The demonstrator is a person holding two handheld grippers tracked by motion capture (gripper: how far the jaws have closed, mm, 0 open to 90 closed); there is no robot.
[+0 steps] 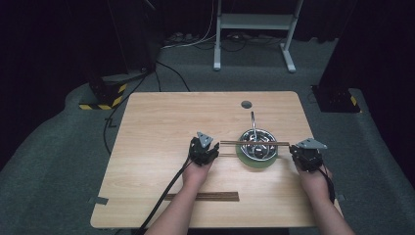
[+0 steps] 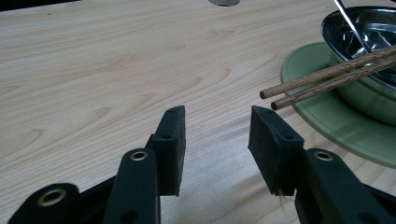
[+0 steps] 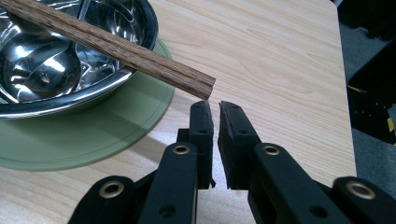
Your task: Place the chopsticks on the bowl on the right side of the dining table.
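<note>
A pair of wooden chopsticks (image 1: 254, 143) lies flat across the rim of a steel bowl (image 1: 258, 144). The bowl holds a metal spoon (image 1: 253, 122) and sits on a green plate (image 1: 249, 160)

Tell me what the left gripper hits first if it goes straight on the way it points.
Probably nothing. The open left gripper faces bare table. The chopsticks end up and to the right of that line, and the green plate lies right of it too, though depth is hard to judge.

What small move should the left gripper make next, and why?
Probably ease the left gripper forward and to its right, toward the chopsticks. Its jaws stand open and empty, and the chopstick tips jut out past the bowl rim, ahead and to the right, free to be gripped.
</note>
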